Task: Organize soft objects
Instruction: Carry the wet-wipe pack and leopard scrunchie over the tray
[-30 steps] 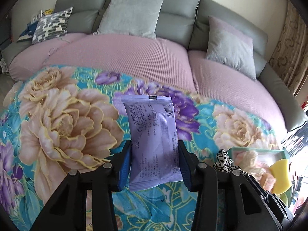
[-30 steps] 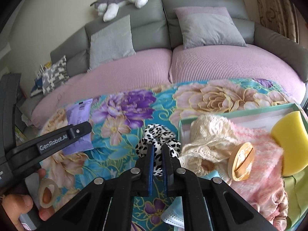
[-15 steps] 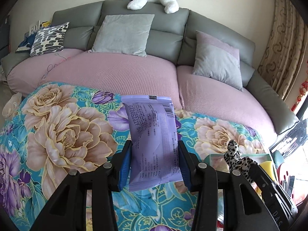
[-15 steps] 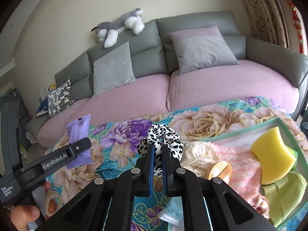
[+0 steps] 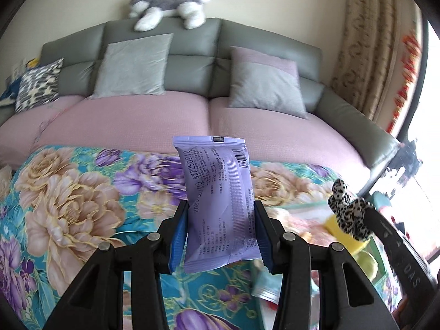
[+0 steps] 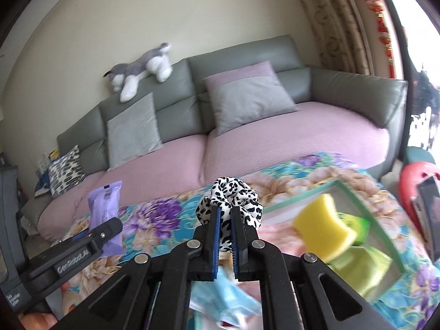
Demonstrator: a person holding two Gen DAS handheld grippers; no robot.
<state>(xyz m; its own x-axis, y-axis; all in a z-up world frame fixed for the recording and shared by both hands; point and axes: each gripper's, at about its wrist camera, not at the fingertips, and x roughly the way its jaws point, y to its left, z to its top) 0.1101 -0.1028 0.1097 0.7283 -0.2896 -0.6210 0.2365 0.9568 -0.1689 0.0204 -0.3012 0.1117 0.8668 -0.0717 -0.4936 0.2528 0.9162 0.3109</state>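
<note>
both hands are busy right now. the left gripper (image 5: 221, 233) has its jaws pressed against the two long edges of a purple packet (image 5: 218, 203), which stands upright between the blue pads, lifted clear of the flowered blanket (image 5: 68, 200). the right gripper (image 6: 225, 236) has its jaws drawn narrow, pinching a leopard-print scrunchie (image 6: 231, 199) that puffs out above the tips.

the place for these looks to be the green-rimmed box (image 6: 299, 196) off to the right, where a yellow sponge (image 6: 321, 229) and some green and pink soft things already sit (the view there is blurred, so i can't tell exactly what lies under the sponge).

if i were doing it, i'd bring the scrunchie over first, since that hand is nearer the box. lower it until it is inside the rim, beside the sponge rather than on top of it, and only then let go; dropped from up high, something that light could bounce out. the packet is slippery film gripped by its edges, so i'd keep it level on the way across and not squeeze harder, as it would buckle. mind the two tools crossing each other. a light blue mask (image 6: 220, 299) lies on the blanket under the right tool, not yet put away.
</note>
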